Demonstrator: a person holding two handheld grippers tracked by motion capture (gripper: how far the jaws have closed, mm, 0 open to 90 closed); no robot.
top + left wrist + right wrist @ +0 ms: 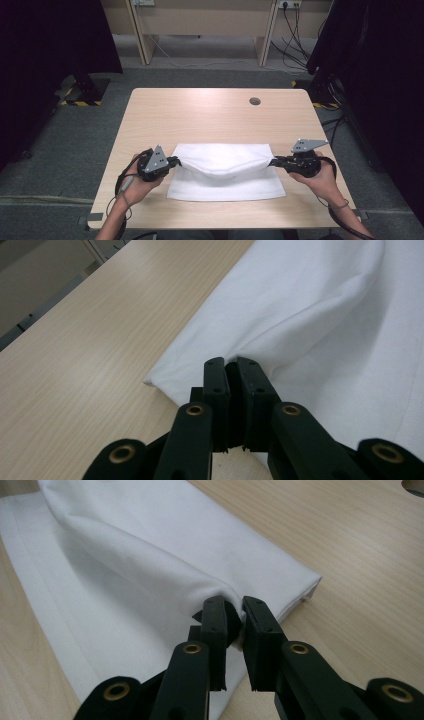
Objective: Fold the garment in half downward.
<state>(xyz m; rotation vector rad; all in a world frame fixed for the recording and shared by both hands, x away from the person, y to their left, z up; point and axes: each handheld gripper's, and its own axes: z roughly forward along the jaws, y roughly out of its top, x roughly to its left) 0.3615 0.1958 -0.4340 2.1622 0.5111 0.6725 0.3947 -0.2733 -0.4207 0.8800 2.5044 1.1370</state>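
Note:
A white cloth (pixel 225 172) lies folded on the near half of the wooden table (pixel 215 112). My left gripper (pixel 176 161) is shut on the cloth's left corner, and my right gripper (pixel 272 161) is shut on its right corner. The upper layer hangs between them, lifted a little and sagging in the middle. In the left gripper view the black jaws pinch a bunched fold of the white cloth (pixel 310 315) at the gripper's tips (pixel 231 362). In the right gripper view the cloth (pixel 125 565) is gathered between the tips of that gripper (pixel 234 604).
A round cable hole (pixel 255 101) sits in the table's far right part. Dark curtains and stand bases flank the table on both sides. Desk legs and loose cables stand on the grey floor behind it.

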